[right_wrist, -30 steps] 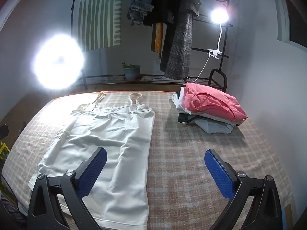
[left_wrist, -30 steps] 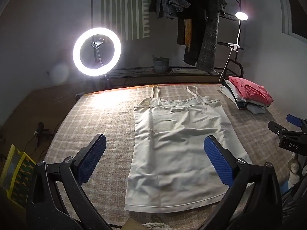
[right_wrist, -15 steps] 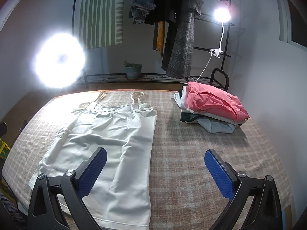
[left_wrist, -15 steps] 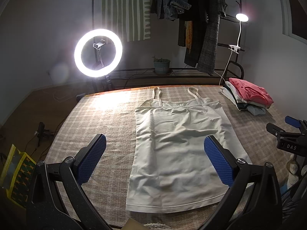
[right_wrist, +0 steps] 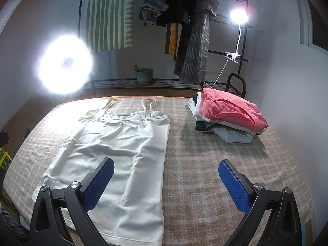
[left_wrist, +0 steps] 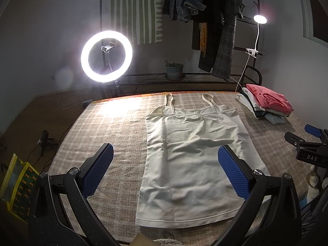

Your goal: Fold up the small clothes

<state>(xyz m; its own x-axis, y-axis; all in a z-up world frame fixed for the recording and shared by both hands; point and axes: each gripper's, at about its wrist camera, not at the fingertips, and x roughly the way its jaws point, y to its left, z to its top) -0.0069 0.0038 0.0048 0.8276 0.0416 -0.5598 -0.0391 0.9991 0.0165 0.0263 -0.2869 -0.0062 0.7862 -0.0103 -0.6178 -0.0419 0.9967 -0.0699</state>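
Now I hold both grippers, left (left_wrist: 164, 170) and right (right_wrist: 166, 182), spread wide above the bed (right_wrist: 205, 164); the camisole (left_wrist: 192, 153) lies flat there, the pile (right_wrist: 227, 114) well apart.

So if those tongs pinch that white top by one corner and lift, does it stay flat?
Probably not. The white camisole lies thin and rippled on the checked blanket, so it would likely droop. Its narrow straps would probably dangle.
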